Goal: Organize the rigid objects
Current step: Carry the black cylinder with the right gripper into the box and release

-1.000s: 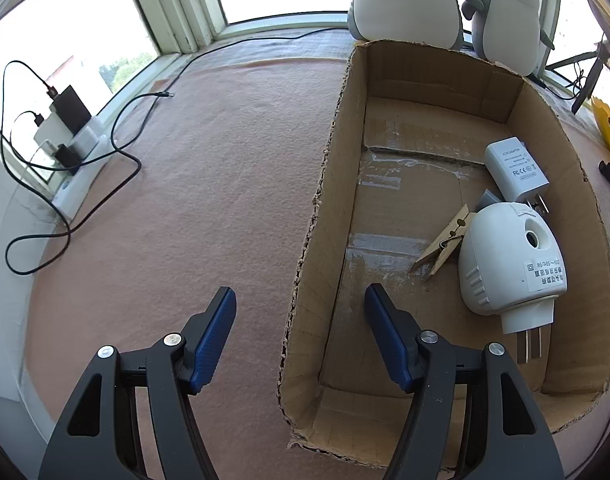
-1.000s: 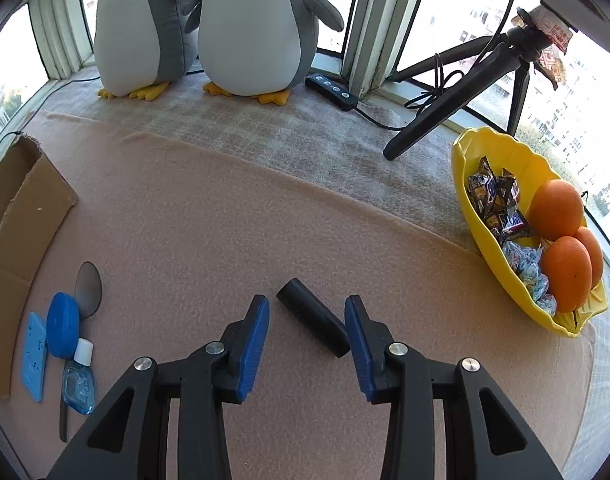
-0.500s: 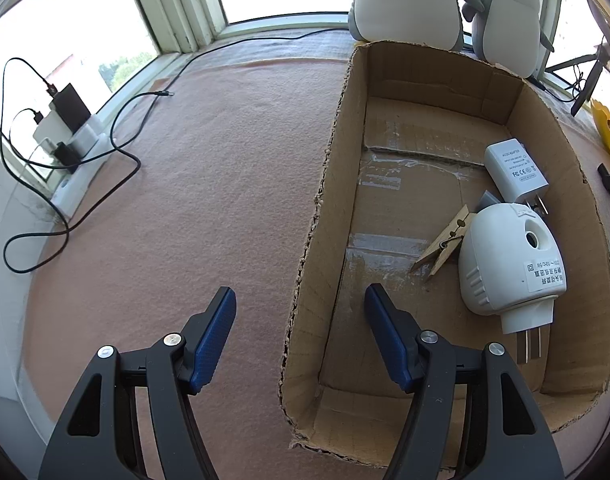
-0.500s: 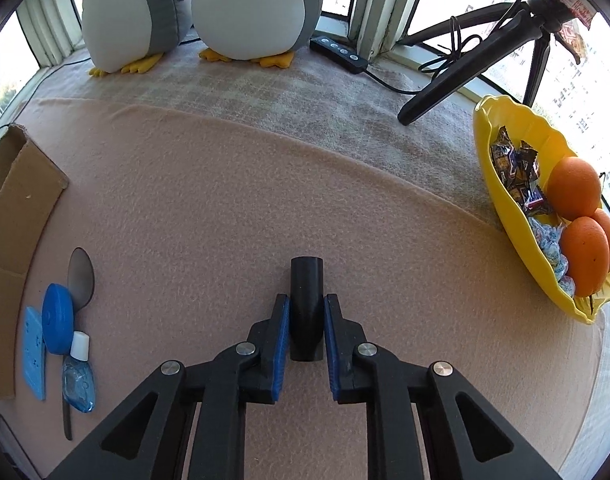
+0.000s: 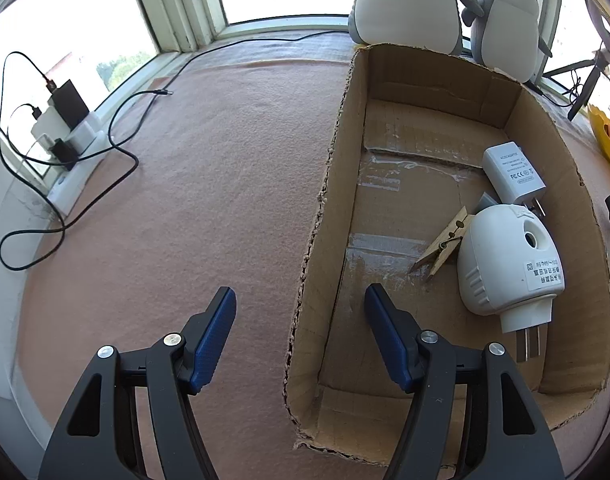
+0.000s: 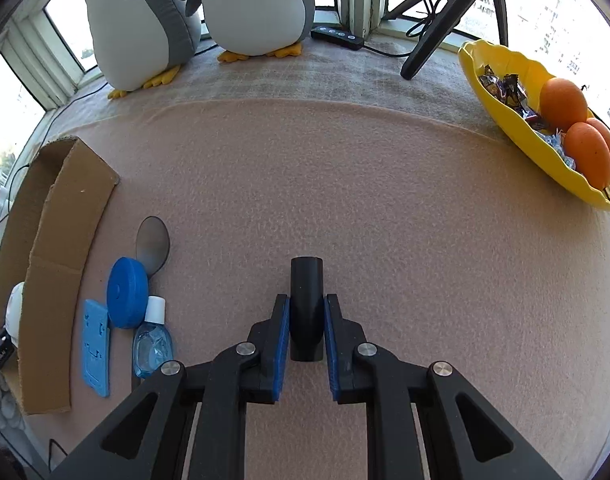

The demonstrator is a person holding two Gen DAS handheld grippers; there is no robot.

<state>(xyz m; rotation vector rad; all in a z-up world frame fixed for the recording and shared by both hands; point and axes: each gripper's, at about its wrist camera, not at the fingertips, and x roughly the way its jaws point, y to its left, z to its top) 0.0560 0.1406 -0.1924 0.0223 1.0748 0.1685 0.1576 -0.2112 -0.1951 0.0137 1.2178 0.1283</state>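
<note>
Tube (image 6: 306, 304) pinched tight between the right tongs (image 6: 307, 320), black and short, lying along the pads with its open end sticking out in front. Still down on the pink surface (image 6: 385, 220), or just above it; hard to say which. Looks like the pick-up step, with the grab made and the lift not yet done.

Left tongs (image 5: 301, 336) spread wide with nothing between them, hanging over the near left wall of the box (image 5: 325, 216). One pad over the surface, the other over the box floor.

Already in the box: a big white plug (image 5: 505, 264), a small white charger (image 5: 513, 176) and a wooden peg (image 5: 445, 244), all on the right side. Plenty of bare floor on the left side.

Next, most likely: lift the tube clear, carry it left to the box, and let go over the bare part. Needs a firm squeeze, since a round, smooth tube could slip or roll.

Still waiting beside the box's outer wall: a blue disc (image 6: 127, 292), a little bottle (image 6: 153, 340), a flat blue piece (image 6: 96, 356) and a spoon (image 6: 153, 242). Careful path needed over these so none get knocked.
</note>
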